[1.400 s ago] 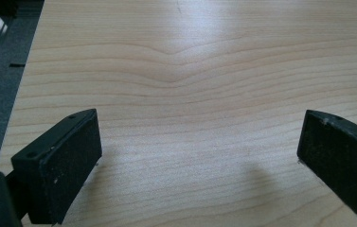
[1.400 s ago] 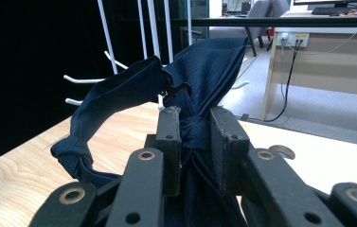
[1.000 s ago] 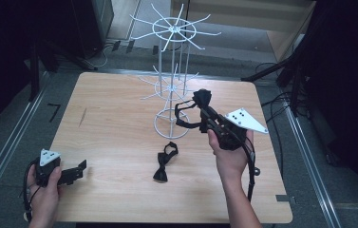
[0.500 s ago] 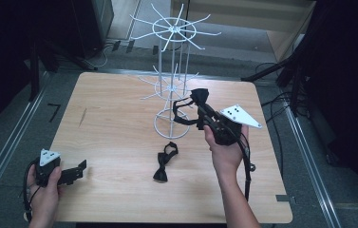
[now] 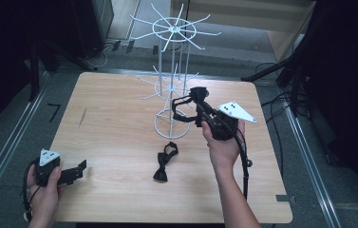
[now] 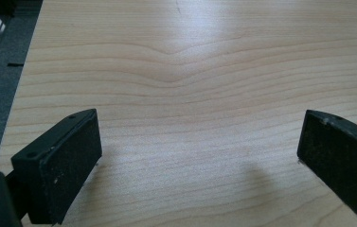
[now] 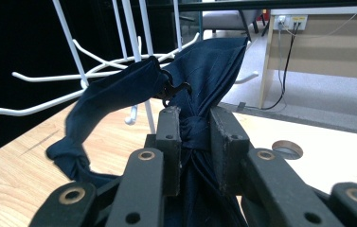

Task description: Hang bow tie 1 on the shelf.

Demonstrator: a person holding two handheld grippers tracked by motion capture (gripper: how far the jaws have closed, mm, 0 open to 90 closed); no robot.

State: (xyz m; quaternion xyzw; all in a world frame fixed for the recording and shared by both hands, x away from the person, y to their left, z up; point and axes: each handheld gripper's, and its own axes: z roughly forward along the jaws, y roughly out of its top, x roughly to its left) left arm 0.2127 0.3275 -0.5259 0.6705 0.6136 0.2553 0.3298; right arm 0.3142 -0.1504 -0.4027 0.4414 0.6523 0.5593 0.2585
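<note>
Bare forearms; black claw [image 5: 190, 105] bodies with grey three-cornered plates, trailing black cables, screwed linkages.

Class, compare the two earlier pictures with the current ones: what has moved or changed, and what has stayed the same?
The right tool, shut on a dark bow tie, has edged left toward the white wire rack, bringing the tie closer to its arms. The left tool stays open and idle near the table corner, and the second bow tie lies untouched.

A light wooden table [image 5: 119, 123] stands on a grey carpet floor [image 5: 10, 137]. Metal rails [image 5: 309, 161] run along its left and right sides. Far right is a pale wooden cabinet [image 5: 262, 19]; the far left is dark. Cables [image 5: 271, 102] lie on the floor.
</note>
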